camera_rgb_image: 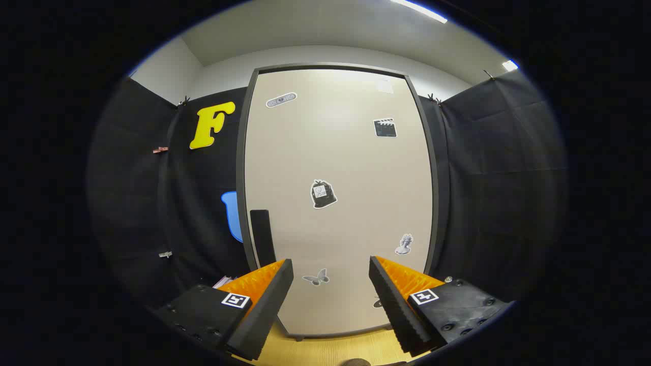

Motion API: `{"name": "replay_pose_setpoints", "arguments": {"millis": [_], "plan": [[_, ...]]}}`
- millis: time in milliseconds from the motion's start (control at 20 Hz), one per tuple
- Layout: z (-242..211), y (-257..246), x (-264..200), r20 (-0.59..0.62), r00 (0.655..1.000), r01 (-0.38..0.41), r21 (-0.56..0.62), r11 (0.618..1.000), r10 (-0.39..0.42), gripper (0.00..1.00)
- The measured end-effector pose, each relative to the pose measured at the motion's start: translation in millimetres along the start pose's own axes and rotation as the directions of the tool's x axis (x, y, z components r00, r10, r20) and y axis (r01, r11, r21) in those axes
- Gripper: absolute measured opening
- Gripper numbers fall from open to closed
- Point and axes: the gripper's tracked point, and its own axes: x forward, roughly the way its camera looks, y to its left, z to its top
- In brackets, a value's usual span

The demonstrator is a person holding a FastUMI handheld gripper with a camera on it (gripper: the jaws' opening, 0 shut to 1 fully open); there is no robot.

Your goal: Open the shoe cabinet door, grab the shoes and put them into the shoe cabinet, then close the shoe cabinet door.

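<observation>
The shoe cabinet [338, 203] stands upright on the pale wooden floor [325, 351].

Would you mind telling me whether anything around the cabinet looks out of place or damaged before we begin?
Nothing stands out. The cabinet door sits shut and square in its frame, its stickers flat, with the dark handle by its edge beyond one finger. The tongs hang open just ahead of the door, holding nothing.

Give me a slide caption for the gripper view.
Open claw faces the closed shoe cabinet door, its dark handle just beyond one finger.
</observation>
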Motion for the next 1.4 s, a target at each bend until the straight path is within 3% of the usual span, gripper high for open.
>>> {"name": "replay_pose_setpoints", "arguments": {"millis": [700,1400], "plan": [[-8.5,29.9,-3.8,-0.02,0.999,-0.025,0.02,1.0,0.025,0.98],[-27.0,77.7,56.2,-0.062,0.996,-0.057,0.053,0.997,0.06,0.98]]}}
